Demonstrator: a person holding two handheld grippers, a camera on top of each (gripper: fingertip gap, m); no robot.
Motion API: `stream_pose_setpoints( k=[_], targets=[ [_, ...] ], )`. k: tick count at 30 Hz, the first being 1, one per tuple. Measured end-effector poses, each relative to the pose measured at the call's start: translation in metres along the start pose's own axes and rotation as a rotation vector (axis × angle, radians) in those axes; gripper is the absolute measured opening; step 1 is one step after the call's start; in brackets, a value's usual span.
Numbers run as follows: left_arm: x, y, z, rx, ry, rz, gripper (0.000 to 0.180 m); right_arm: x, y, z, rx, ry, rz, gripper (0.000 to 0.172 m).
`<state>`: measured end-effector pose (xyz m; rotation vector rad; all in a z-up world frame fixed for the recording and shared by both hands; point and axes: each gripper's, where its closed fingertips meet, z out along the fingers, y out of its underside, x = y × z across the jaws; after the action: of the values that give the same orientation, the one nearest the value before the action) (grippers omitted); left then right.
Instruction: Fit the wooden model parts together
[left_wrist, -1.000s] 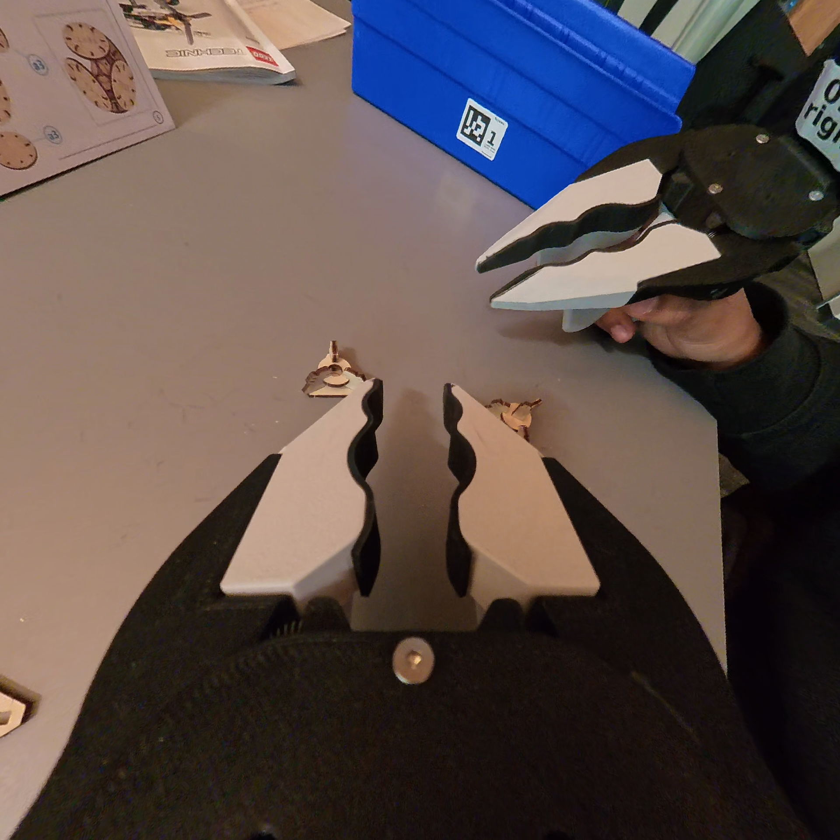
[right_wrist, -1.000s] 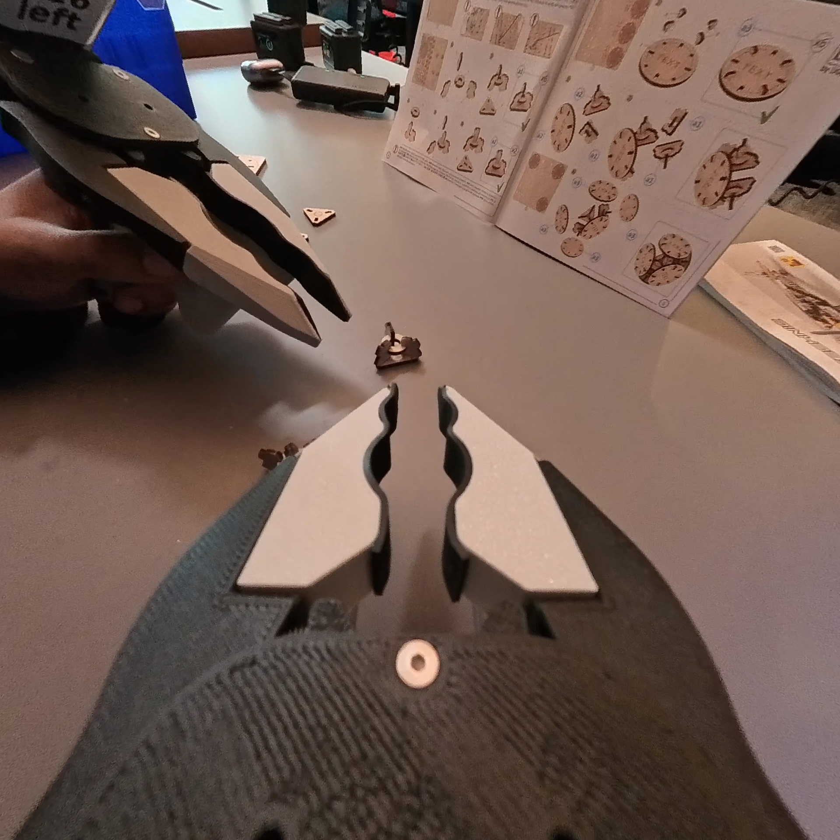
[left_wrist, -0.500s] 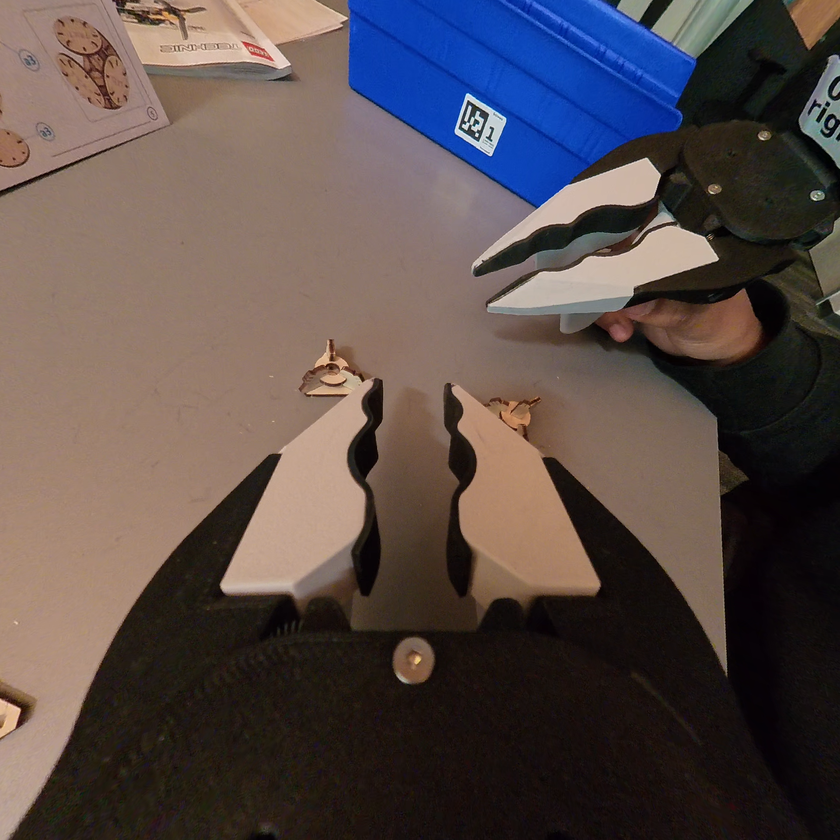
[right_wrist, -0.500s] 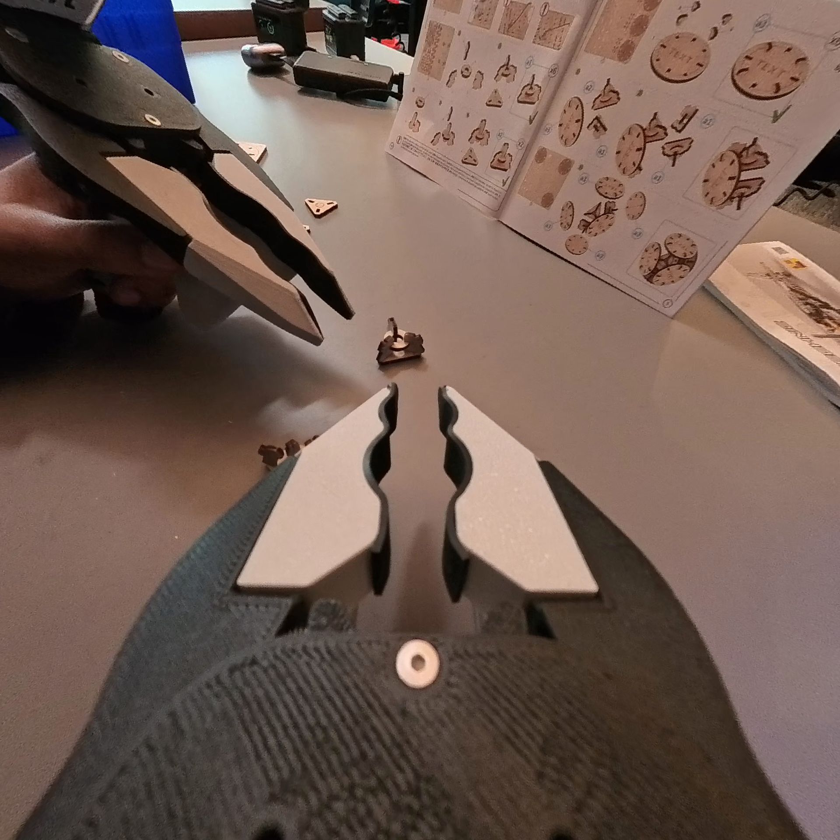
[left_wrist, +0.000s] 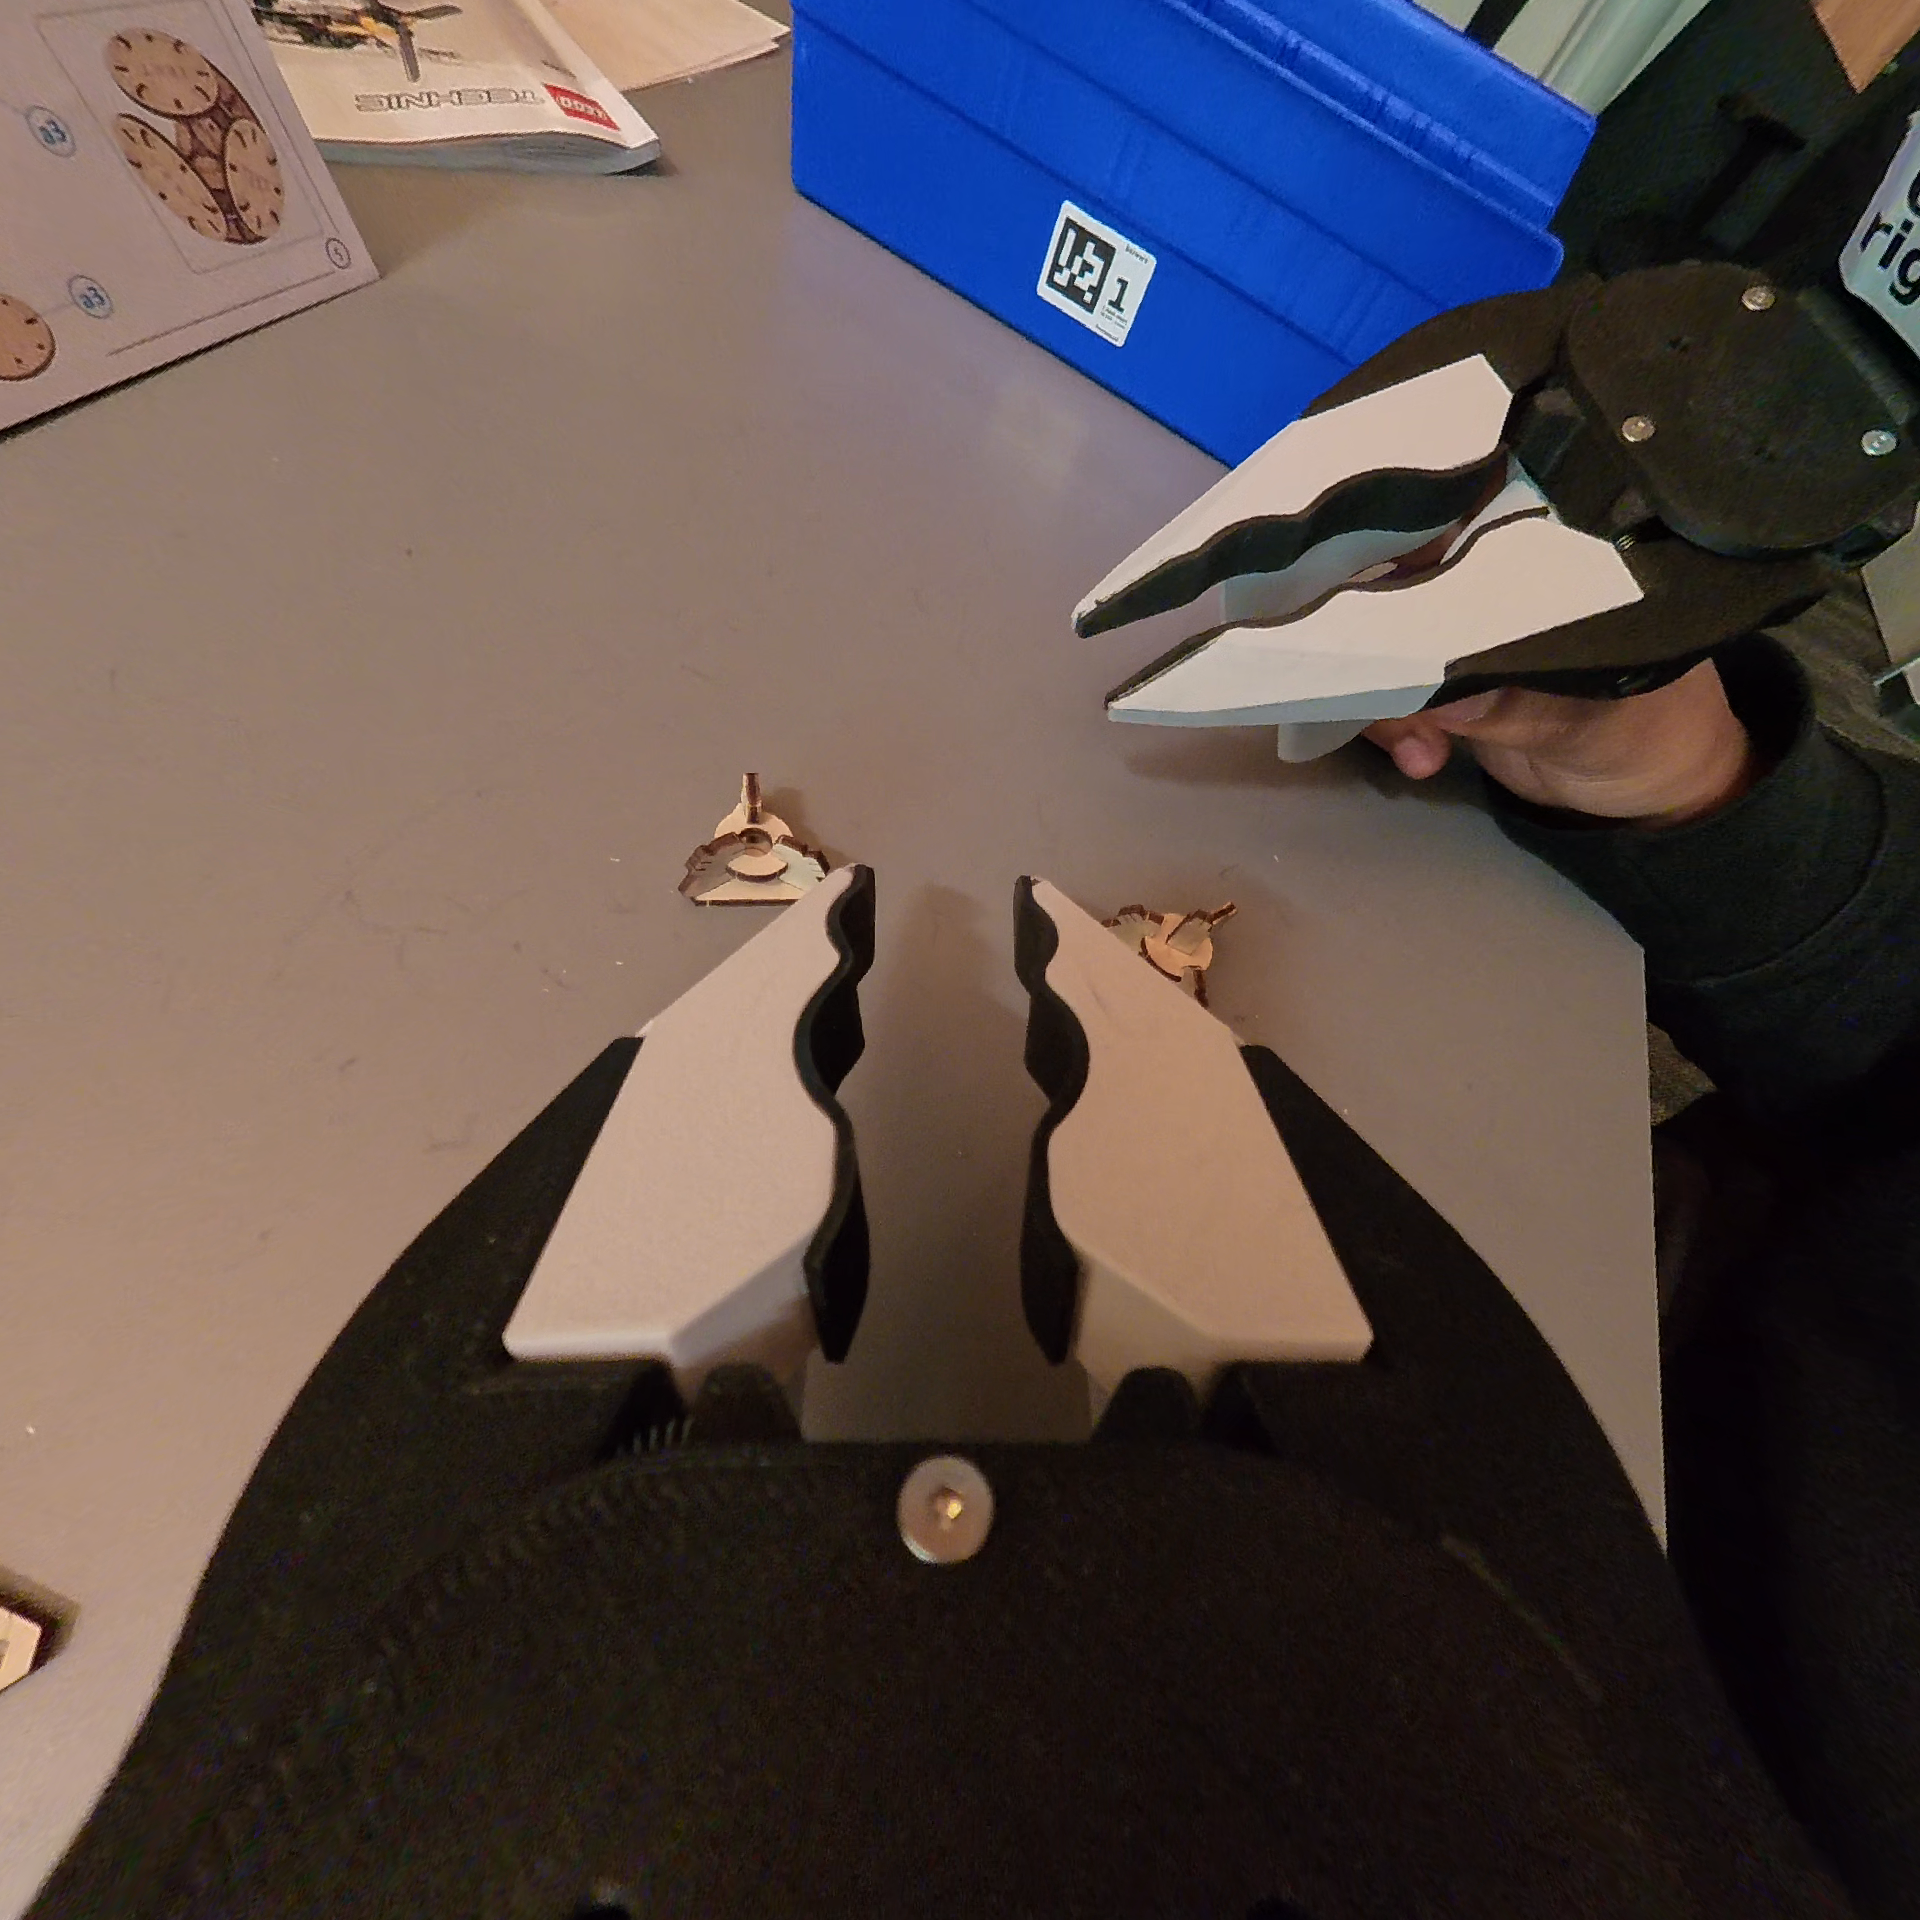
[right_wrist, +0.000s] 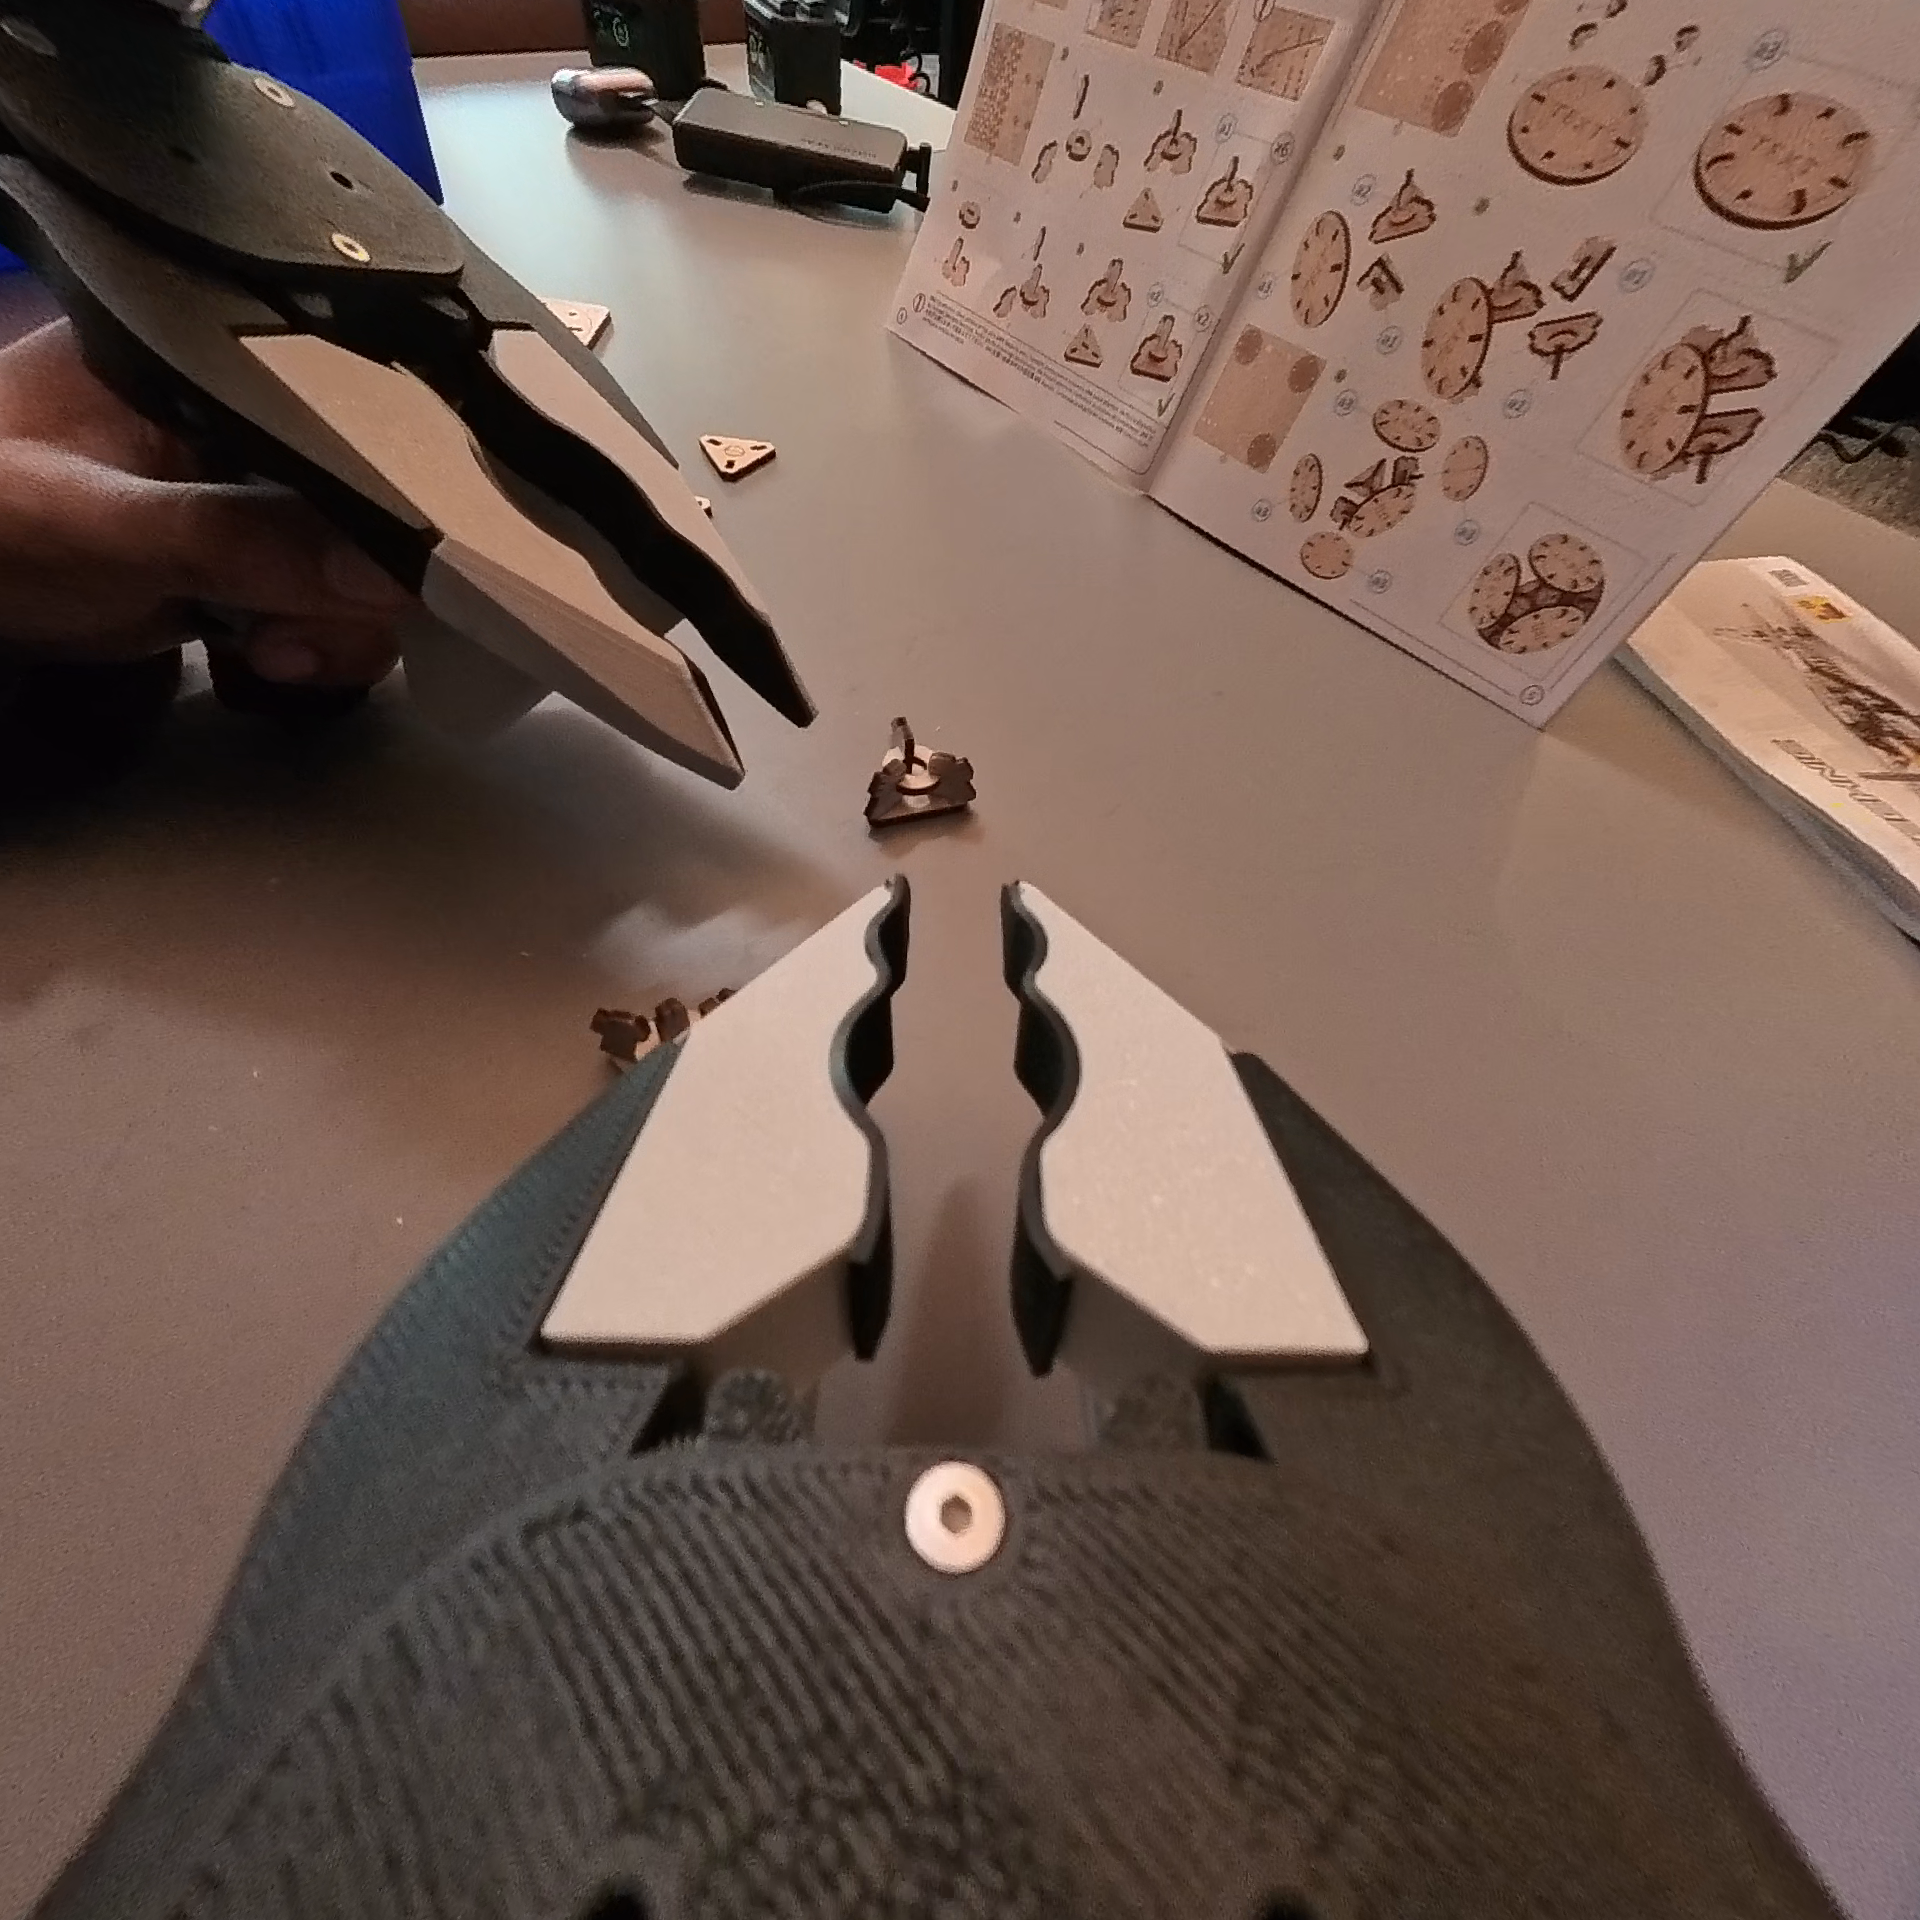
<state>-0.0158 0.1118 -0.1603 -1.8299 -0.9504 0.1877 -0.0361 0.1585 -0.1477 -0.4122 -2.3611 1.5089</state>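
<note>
Both grippers hover low over the grey table (left_wrist: 520, 623), facing each other. My left gripper (left_wrist: 943, 894) is open and empty. A small wooden triangular assembly with an upright peg (left_wrist: 753, 860) lies just beyond its left fingertip. A second small wooden assembly (left_wrist: 1174, 935) lies beside its right finger. My right gripper (right_wrist: 954, 891) is open and empty. The peg assembly (right_wrist: 920, 790) lies just ahead of its tips, and the second assembly (right_wrist: 634, 1023) peeks out beside its left finger. Each gripper also shows in the other's view, right (left_wrist: 1093, 665) and left (right_wrist: 769, 748), with nothing between the fingers.
A blue bin (left_wrist: 1195, 208) stands at the far side near the right gripper. An open instruction sheet (right_wrist: 1455, 260) and a booklet (right_wrist: 1787, 707) lie on the table. A flat wooden triangle (right_wrist: 736, 454) and a black power adapter (right_wrist: 790, 145) lie farther off. The table edge (left_wrist: 1652, 1195) runs at the right. The gap from one gripper's tips to the other's is roughly 6 cm.
Almost nothing. Both grippers stay open and empty, with only a slight drift of the views; the wooden pieces have not moved.
</note>
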Motion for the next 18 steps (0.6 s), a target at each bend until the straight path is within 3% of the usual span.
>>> stream_pose_setpoints(
  k=[18],
  targets=[
    [0.0010,0.0006,0.0008,-0.009,0.005,0.000,0.024,-0.0013,0.0012,0.0010,-0.009,-0.003,-0.010,0.016]
  ],
)
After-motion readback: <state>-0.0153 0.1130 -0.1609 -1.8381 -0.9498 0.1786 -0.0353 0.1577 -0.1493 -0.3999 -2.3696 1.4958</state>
